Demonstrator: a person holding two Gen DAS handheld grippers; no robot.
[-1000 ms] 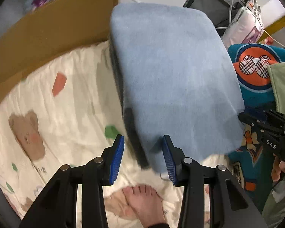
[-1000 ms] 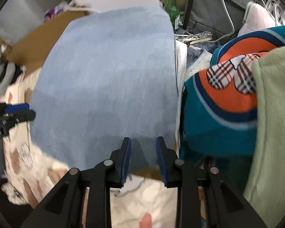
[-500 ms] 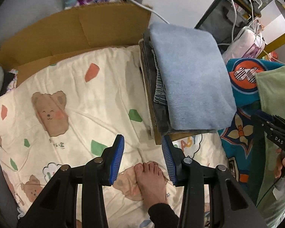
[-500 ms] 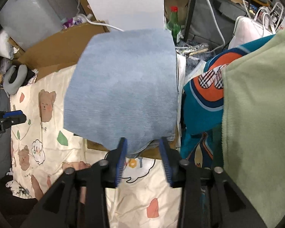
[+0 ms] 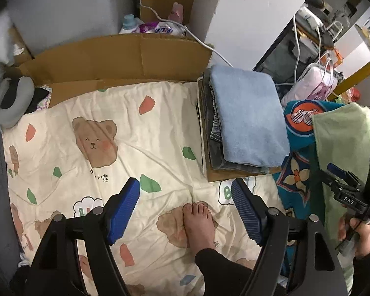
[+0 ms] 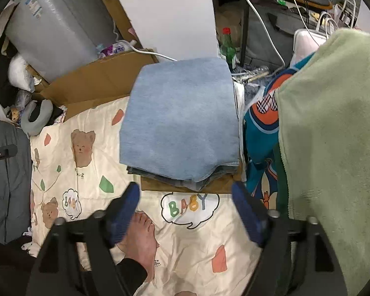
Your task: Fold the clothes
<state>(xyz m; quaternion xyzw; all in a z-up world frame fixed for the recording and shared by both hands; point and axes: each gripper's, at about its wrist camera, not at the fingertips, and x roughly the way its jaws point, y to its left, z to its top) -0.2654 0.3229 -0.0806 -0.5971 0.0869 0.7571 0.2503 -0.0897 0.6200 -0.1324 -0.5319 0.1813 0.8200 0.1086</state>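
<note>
Both wrist views look steeply down from high above the bear-print quilt — sharing the folded blue garment, upper centre-right.

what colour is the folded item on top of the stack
Light blue folded garment, clearest in the right wrist view.

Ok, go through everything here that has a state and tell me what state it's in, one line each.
Light blue garment: folded flat, top of the stack.
Stack of clothes: folded, resting on cardboard.
Green fleece: unfolded, hanging at the right.
Teal printed garment: unfolded, bunched.
Bear-print quilt: spread out, lightly creased.
Left gripper: jaws opening, nothing between them.
Right gripper: jaws opening, nothing between them.
</note>
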